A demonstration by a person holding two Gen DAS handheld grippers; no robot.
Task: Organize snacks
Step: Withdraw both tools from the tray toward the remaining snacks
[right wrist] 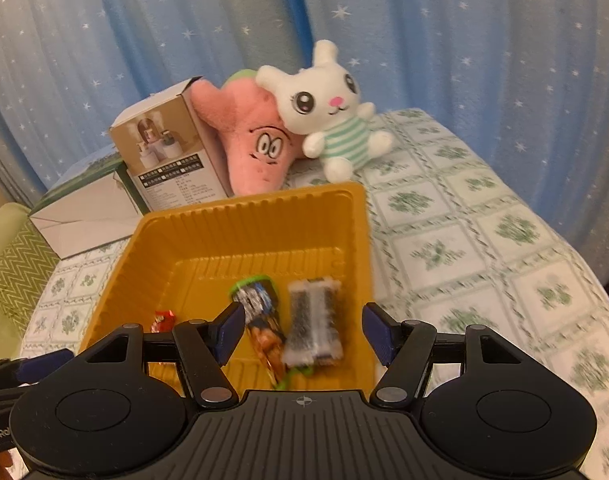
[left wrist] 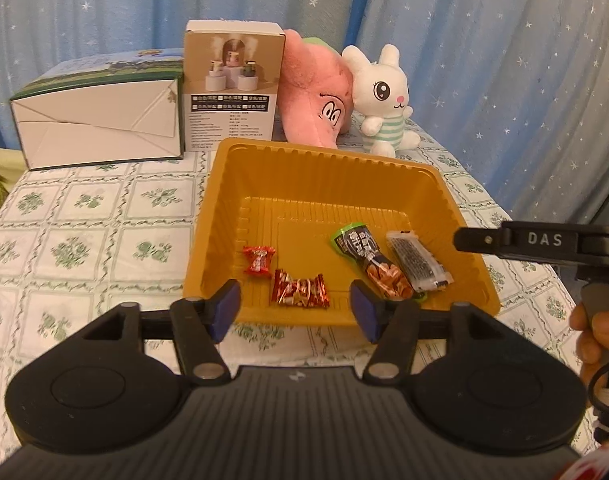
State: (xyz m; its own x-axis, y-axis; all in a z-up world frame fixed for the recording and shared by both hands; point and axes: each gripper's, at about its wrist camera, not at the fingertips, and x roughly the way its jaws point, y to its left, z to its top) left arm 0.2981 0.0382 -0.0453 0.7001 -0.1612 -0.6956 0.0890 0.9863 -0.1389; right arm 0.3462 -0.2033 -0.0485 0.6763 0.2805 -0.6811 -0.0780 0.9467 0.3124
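Note:
A yellow plastic tray (left wrist: 304, 168) sits on the patterned tablecloth and holds several snacks. In the left wrist view these are a small red candy (left wrist: 258, 261), a red foil snack (left wrist: 299, 293), a long green-and-dark packet (left wrist: 368, 260) and a clear packet with dark contents (left wrist: 418, 264). My left gripper (left wrist: 295, 304) hovers open over the tray's near edge; the red foil snack lies below, untouched by the pads. My right gripper (right wrist: 303, 320) is open above the green packet (right wrist: 260, 308) and the clear packet (right wrist: 312, 320), gripping nothing. The tray's far rim (right wrist: 244, 204) and the red candy (right wrist: 163, 319) show there too.
Behind the tray stand a white-and-green box (left wrist: 96, 120), a tan product box (left wrist: 232, 80), a pink plush (left wrist: 316, 92) and a white rabbit plush (left wrist: 384, 96). Blue starred curtains hang behind the table. A person's hand (left wrist: 596, 332) holds the right gripper's handle at the right edge.

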